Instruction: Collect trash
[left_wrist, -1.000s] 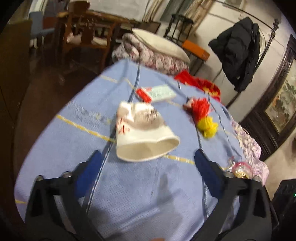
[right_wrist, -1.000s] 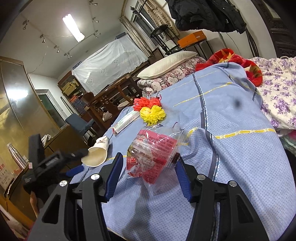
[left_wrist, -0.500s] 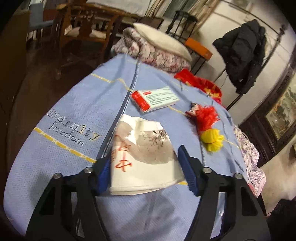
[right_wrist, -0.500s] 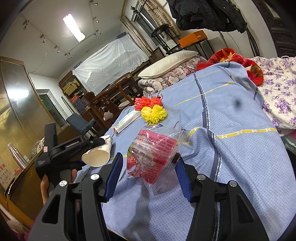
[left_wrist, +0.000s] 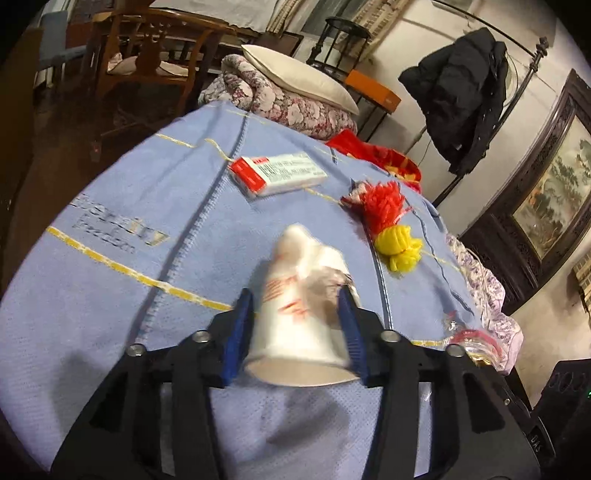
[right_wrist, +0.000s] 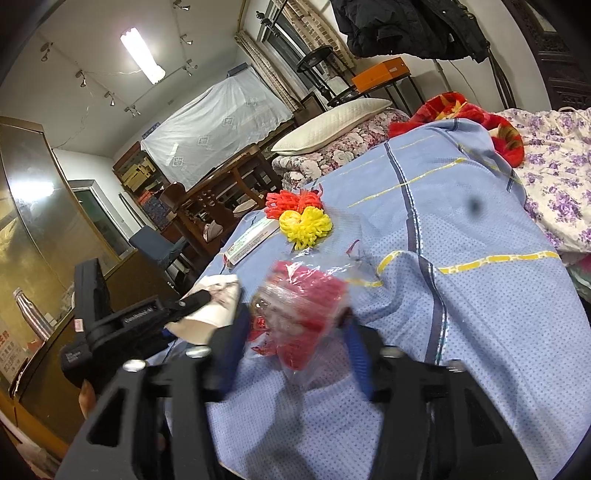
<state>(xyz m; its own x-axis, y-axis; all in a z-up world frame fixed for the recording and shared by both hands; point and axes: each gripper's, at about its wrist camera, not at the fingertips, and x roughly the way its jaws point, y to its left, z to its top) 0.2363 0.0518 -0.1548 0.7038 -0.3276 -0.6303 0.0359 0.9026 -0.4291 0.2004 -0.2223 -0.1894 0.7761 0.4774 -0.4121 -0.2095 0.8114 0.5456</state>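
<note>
My left gripper (left_wrist: 295, 314) is shut on a crumpled white paper cup (left_wrist: 301, 291) with red print and holds it just above the blue blanket (left_wrist: 110, 280); the cup also shows in the right wrist view (right_wrist: 218, 302). My right gripper (right_wrist: 295, 328) is shut on a clear plastic bag with red contents (right_wrist: 299, 317), squeezed between the blue pads. A red and white box (left_wrist: 277, 171), a red foam net (left_wrist: 382, 205) and a yellow foam net (left_wrist: 399, 249) lie farther back on the blanket.
The blanket covers a bed with a floral quilt and white pillow (left_wrist: 295, 74) at its far end. A wooden chair (left_wrist: 147, 48) stands at the back left. A black coat (left_wrist: 458, 96) hangs on a rack at the right. The bed's edge drops off at the left.
My left gripper closed on the paper cup and lifted it. My right gripper closed on the plastic bag, which is now crumpled between the pads.
</note>
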